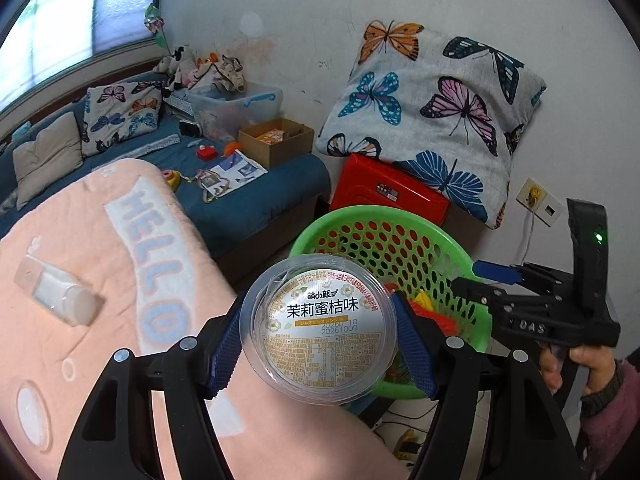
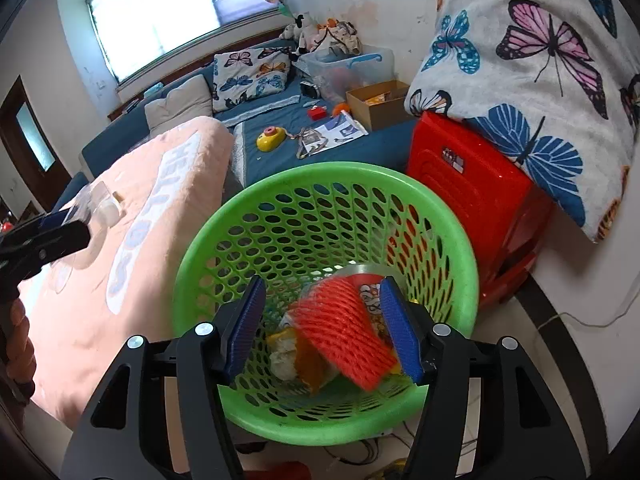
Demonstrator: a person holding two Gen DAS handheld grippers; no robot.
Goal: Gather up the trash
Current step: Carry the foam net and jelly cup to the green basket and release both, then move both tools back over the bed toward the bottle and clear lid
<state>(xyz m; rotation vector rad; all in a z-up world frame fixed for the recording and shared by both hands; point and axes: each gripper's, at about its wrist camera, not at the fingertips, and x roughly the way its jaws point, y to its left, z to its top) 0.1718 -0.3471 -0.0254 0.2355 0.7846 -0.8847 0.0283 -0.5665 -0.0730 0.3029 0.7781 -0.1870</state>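
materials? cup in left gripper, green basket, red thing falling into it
Cup: clear, glossy thin plastic by the look, you can see through its wall; printed label on its face.
Basket: moulded green plastic, slight sheen, perforated walls.
Red net: looks like foam mesh fruit sleeve; ribbed, matte, but motion-blurred, so unsure.

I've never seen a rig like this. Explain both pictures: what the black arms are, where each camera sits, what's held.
There is no robot: a person holds hand tongs, each with a fisheye camera looking along its blue fingers. In the left camera's view, the left tongs are shut on a clear cup, near a green basket. A bottle lies on the pink blanket. In the right camera's view, the right tongs are open over the basket, with orange netting blurred between the fingers, seemingly dropping.
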